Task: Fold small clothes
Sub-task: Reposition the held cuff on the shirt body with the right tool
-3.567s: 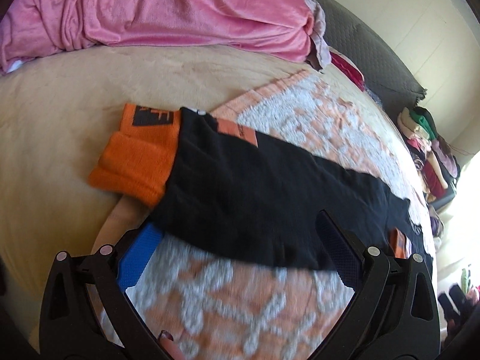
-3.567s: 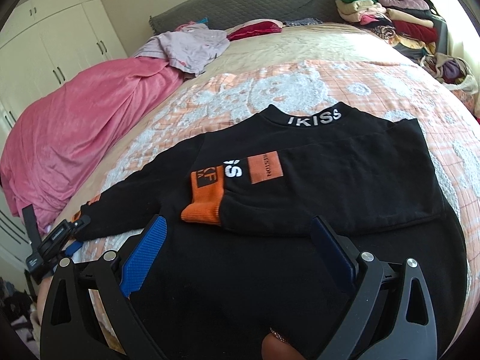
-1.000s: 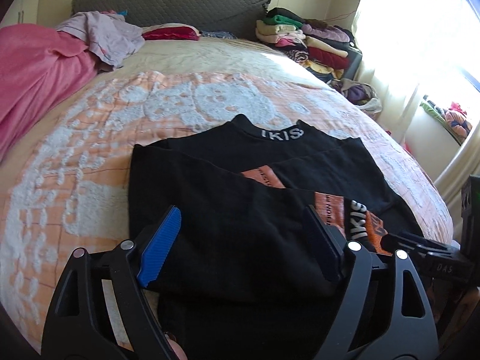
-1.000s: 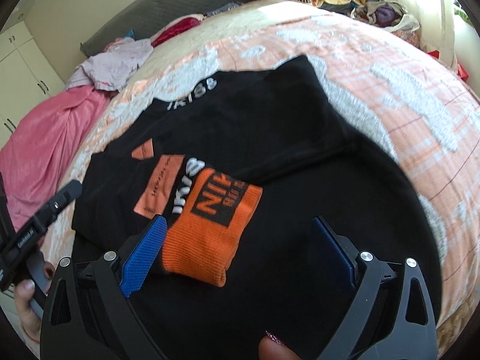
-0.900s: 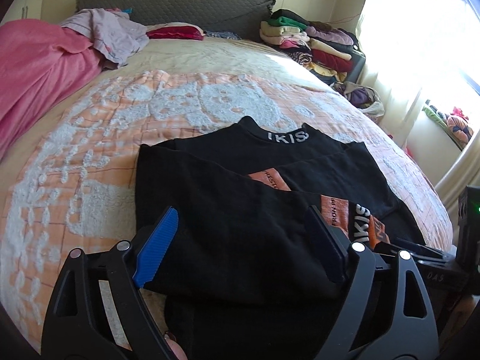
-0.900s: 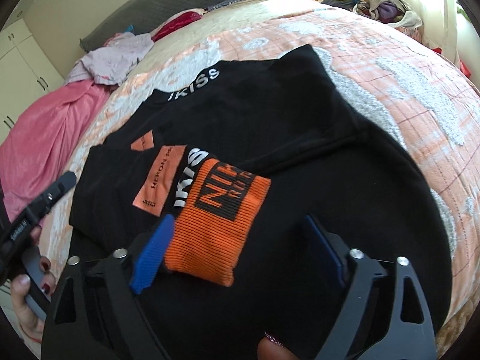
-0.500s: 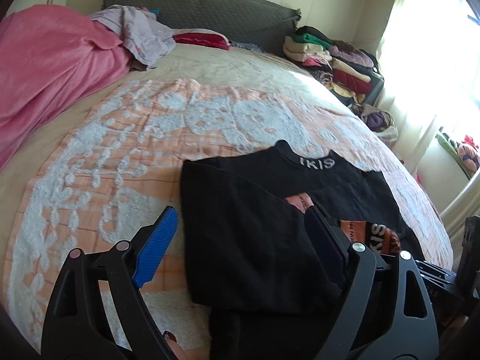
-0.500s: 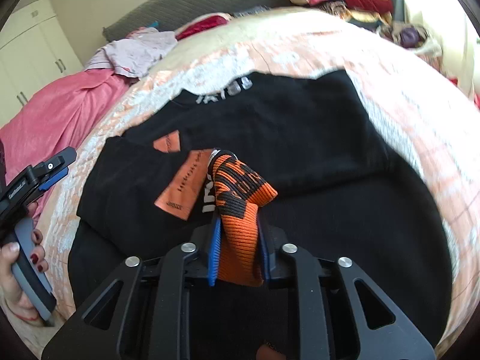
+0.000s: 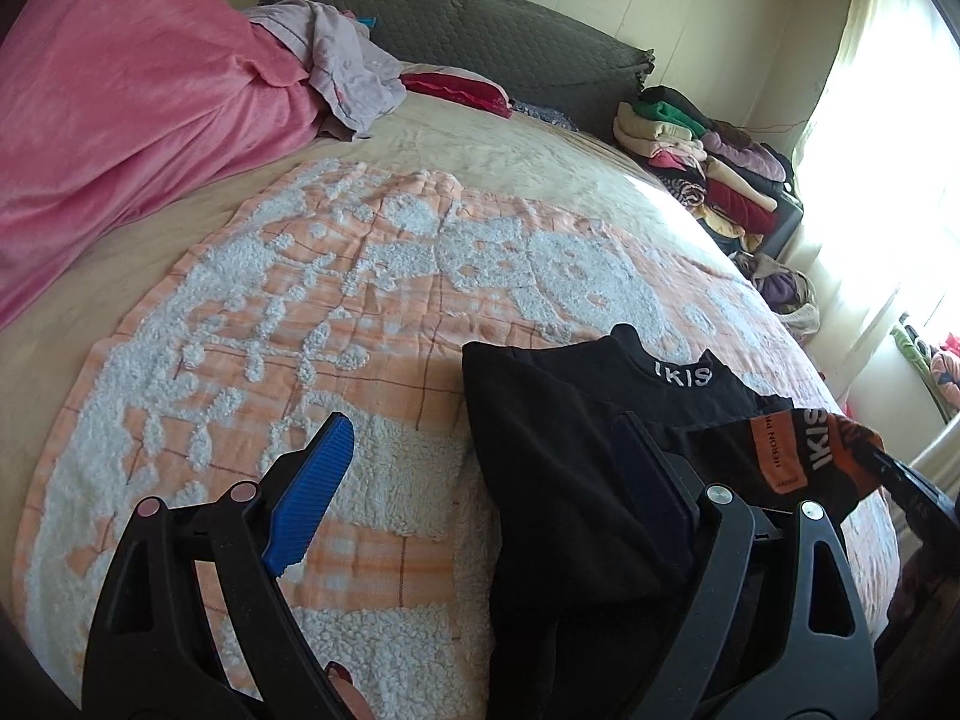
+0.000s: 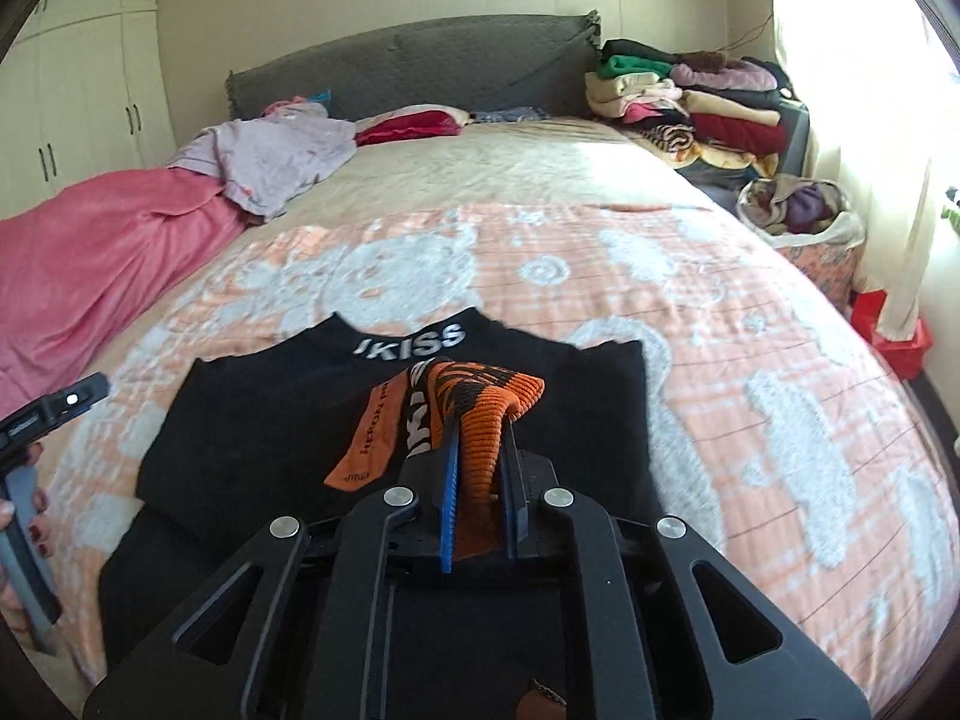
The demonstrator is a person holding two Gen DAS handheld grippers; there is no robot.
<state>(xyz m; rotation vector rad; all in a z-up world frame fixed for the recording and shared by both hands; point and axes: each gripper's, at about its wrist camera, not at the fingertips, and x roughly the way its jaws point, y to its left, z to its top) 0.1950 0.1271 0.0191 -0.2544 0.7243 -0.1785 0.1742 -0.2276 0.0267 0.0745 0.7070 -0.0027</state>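
A black sweatshirt (image 10: 270, 420) with a white-lettered collar (image 10: 411, 341) lies folded on the orange-and-white blanket (image 10: 750, 360). My right gripper (image 10: 481, 426) is closing tight on the sleeve's orange cuff (image 10: 498, 396); the pads press it and hold it up off the body. In the left wrist view that lifted sleeve (image 9: 786, 456) hangs at the right, over the sweatshirt (image 9: 552, 480). My left gripper (image 9: 480, 426) stands open above the sweatshirt's left edge, one finger over blanket (image 9: 300, 312), the other over black cloth, gripping nothing. It also shows at far left, as the left gripper (image 10: 54, 408) in a hand.
A pink blanket (image 9: 120, 120) and a lilac garment (image 10: 270, 162) are heaped at the bed's left. Stacked folded clothes (image 10: 690, 102) sit by the grey headboard (image 10: 420, 66). A bag of clothes (image 10: 798, 204) and a red box (image 10: 900, 336) stand beside the bed, right.
My right gripper has shut on the orange cuff and lifted it, raising the sleeve. My left gripper has slid left, from over the sweatshirt to its left edge, staying open.
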